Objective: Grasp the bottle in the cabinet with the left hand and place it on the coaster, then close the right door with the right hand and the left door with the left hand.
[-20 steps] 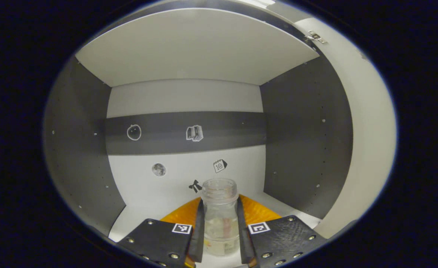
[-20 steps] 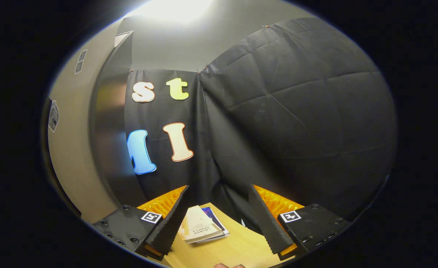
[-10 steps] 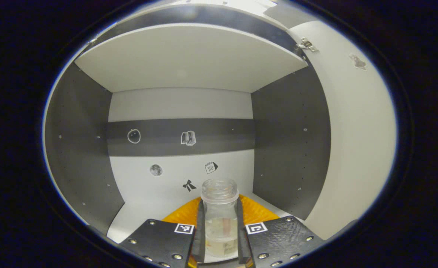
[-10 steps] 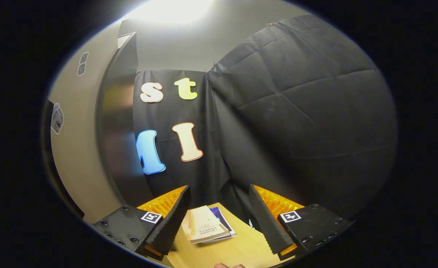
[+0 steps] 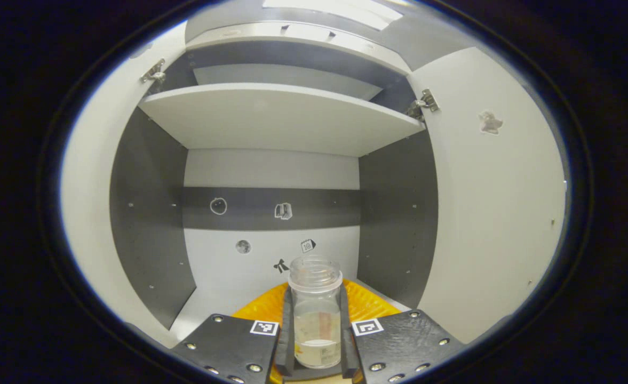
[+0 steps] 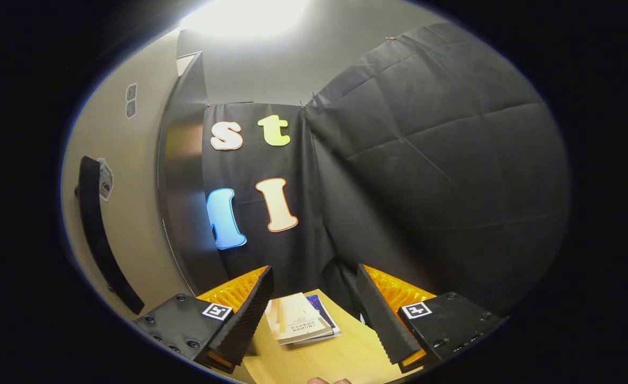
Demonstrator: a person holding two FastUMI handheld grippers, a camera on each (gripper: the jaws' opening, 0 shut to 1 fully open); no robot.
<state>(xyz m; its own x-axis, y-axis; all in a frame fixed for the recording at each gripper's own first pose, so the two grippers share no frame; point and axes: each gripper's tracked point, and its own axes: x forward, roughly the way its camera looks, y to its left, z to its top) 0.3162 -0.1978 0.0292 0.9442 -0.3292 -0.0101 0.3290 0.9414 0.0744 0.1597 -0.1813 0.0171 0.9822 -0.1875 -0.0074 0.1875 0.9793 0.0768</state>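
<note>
In the left gripper view, the left gripper [image 5: 316,341] clamps both fingers on a clear, lidless glass bottle [image 5: 315,314], upright at 6 o'clock before the open grey-and-white cabinet [image 5: 271,213]. Its white doors stand open, the left door [image 5: 92,213] at 9 o'clock, the right door [image 5: 498,213] at 3 o'clock. In the right gripper view, the right gripper [image 6: 314,314] gapes wide, empty, over a pale wooden table [image 6: 340,357] bearing a stack of booklets [image 6: 300,322] at 6 o'clock.
</note>
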